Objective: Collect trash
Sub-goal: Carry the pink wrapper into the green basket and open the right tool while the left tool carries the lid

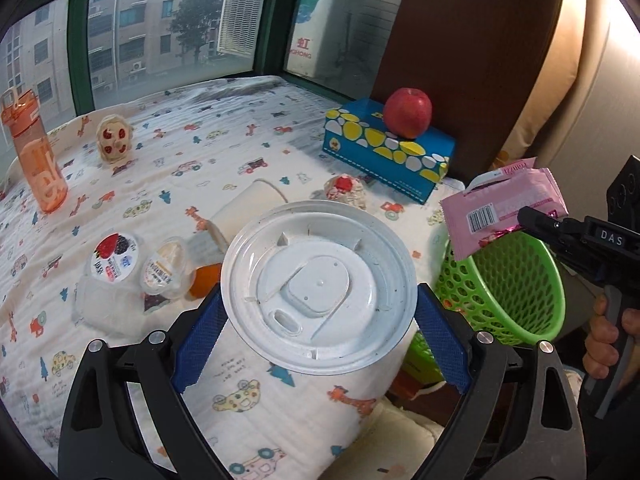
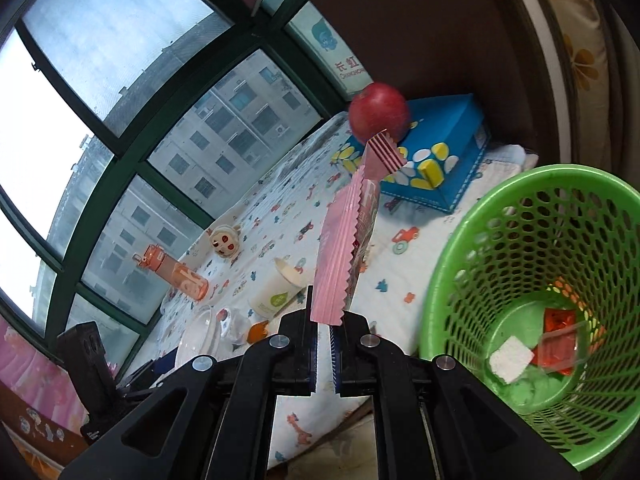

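Your left gripper (image 1: 318, 312) is clamping a white plastic lid (image 1: 318, 288) edge to edge between its blue pads (image 1: 202, 334), jaws standing wide to span it, and you are holding it flat above the patterned bedsheet (image 1: 248, 412). Your right gripper (image 2: 324, 334) is pinching a pink snack wrapper (image 2: 340, 248) by its crimped end, jaws pressed almost together on the thin foil, and the wrapper is standing up along the fingers. From the left wrist view that wrapper is hanging just over the near rim of the green basket (image 1: 516, 292), which is sitting at the bed's edge; your hand (image 1: 608, 344) is gripping the handle beside it. Inside the basket a white scrap (image 2: 512, 364) and a red packet (image 2: 560, 340) are lying on the bottom. Still lying on the sheet are a tipped paper cup (image 1: 248, 208), two small yogurt tubs (image 1: 116, 258), a crumpled wrapper (image 1: 346, 190) and an orange bottle (image 1: 34, 152). A red apple (image 1: 408, 112) is resting on a blue tissue box (image 1: 384, 152) near the headboard
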The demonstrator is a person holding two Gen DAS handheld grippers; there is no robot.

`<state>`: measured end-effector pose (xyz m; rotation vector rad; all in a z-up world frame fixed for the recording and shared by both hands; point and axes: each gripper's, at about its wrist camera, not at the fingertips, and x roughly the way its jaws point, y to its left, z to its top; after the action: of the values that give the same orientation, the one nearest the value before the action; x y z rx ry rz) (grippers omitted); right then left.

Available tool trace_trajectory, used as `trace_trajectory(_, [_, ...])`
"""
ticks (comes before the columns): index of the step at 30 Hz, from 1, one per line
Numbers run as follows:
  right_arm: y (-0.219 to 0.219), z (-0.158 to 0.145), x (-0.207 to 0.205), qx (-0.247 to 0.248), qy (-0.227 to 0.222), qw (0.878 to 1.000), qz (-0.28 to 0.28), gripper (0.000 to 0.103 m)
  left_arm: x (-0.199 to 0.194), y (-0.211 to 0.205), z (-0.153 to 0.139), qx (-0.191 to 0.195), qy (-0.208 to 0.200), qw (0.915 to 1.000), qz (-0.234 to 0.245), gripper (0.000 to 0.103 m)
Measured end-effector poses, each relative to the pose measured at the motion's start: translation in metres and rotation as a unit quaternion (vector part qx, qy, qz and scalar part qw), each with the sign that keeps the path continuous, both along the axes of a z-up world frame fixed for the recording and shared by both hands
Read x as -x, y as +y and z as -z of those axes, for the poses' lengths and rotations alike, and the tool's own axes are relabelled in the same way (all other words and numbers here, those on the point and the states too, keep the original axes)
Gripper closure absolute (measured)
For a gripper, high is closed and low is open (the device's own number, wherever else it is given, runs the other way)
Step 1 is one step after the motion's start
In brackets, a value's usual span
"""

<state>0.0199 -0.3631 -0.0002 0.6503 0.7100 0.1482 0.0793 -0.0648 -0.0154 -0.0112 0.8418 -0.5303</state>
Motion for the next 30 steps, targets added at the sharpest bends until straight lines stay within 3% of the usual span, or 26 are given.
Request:
trace_trajectory(14, [-0.083, 0.010, 0.057, 0.031, 0.022, 0.995, 0.093, 0.092, 0.008, -0.086, -0.020, 0.003, -0.013, 0.9970, 0.077, 0.014])
trace_trajectory(18, [-0.095, 0.012, 0.068, 0.032, 0.026, 0.993, 0.107, 0.077, 0.012, -0.107, -0.023, -0.001, -0.016, 0.9952, 0.097, 0.014])
trace_trajectory(30, [-0.117, 0.005, 0.093, 0.042, 0.013, 0.989, 0.140, 0.058, 0.026, -0.165, -0.021, -0.009, -0.009, 0.9888, 0.149, 0.014])
